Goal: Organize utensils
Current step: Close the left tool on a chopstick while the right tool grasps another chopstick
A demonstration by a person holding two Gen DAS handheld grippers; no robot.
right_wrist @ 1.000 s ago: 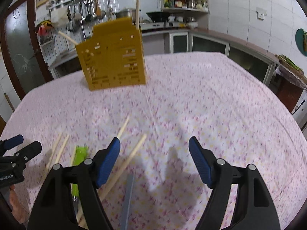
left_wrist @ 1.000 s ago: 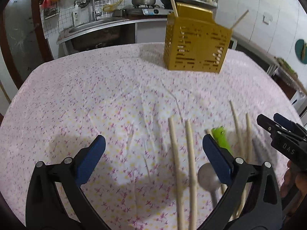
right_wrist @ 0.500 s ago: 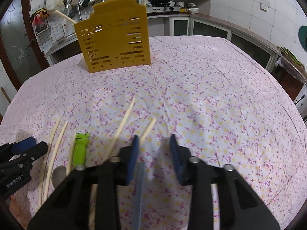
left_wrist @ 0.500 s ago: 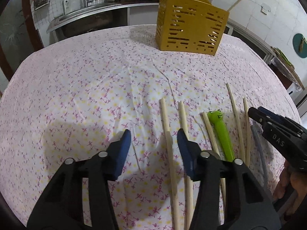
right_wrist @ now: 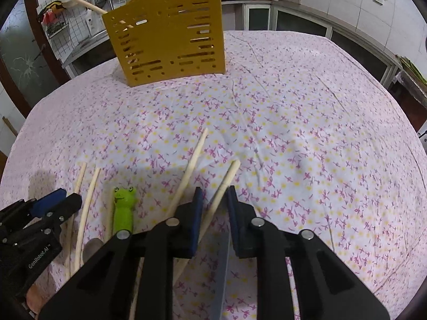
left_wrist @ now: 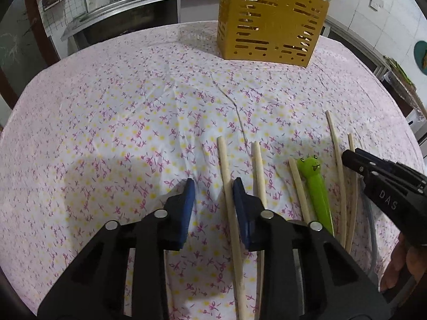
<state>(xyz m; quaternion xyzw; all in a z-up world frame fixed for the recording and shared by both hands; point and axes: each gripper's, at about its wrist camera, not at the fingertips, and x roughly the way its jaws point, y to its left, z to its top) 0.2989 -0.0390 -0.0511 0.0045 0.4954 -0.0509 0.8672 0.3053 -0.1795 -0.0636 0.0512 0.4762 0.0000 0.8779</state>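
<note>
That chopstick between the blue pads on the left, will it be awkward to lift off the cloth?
Probably a little. The chopstick looks thin, round and smooth, so it may roll or slip as the left hand-held gripper closes on it. It seems stiff and light, likely wood. Gripped near one end, its long free part would probably droop or swing.

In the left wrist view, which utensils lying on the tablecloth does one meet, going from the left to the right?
Thick wooden chopstick → second thick wooden chopstick → shorter wooden chopstick → green frog-headed plastic utensil handle → long thin bent wooden stick → thin wooden stick, passing behind the right gripper.
</note>
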